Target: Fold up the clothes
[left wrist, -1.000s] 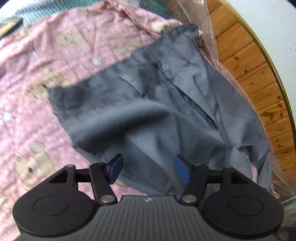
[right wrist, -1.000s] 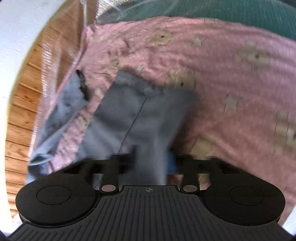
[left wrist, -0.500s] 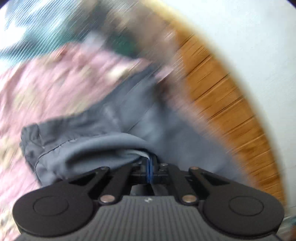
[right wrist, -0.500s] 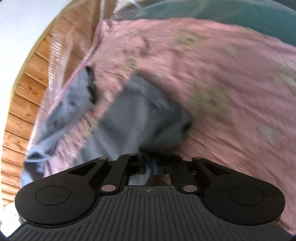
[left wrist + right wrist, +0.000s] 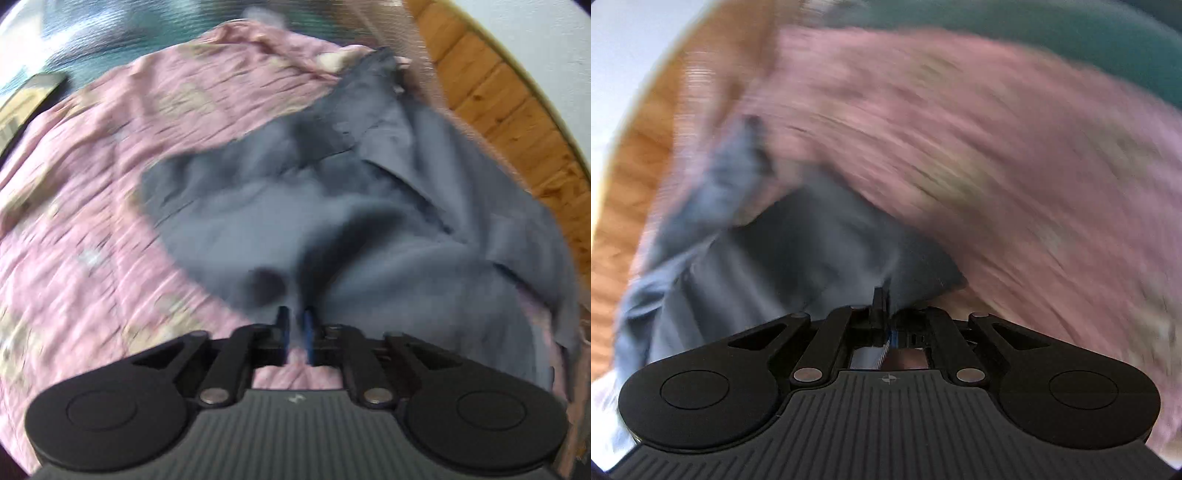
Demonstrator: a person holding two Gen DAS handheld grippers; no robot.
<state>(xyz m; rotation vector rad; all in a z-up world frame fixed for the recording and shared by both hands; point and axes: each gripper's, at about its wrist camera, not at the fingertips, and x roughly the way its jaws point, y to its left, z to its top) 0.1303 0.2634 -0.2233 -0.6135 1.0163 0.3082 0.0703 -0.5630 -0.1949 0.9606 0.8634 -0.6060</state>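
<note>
- The grey garment (image 5: 369, 229) is spread, crumpled, over the pink patterned bedcover (image 5: 110, 177), close to the bedcover's right edge in the left wrist view; part of it hangs over that edge toward the wooden floor (image 5: 517, 110).
- The left gripper (image 5: 294, 332) has just been opening: a narrow gap is seen between its blue pads, with pink cover showing through and no cloth pressed, so it is judged released.
- The right gripper (image 5: 884, 317) is clenched, and a fold of the grey garment (image 5: 812, 258) is pinched at its tips, as far as the blur allows.
- The cloth is judged light, thin and limp: it will sag and bunch when lifted, and it is not fragile.
- It is best taken at a hem, a seam or a corner, where the doubled cloth gives the pads something to bite.
- A dark flat object, perhaps a phone (image 5: 29, 99), lies near the bedcover's far left corner, well apart from the garment.
- A clear plastic sheet (image 5: 417, 55) stands along the right edge; it could be caught together with the overhanging cloth.
- The soft, wrinkled cover itself may be nipped by mistake.
</note>
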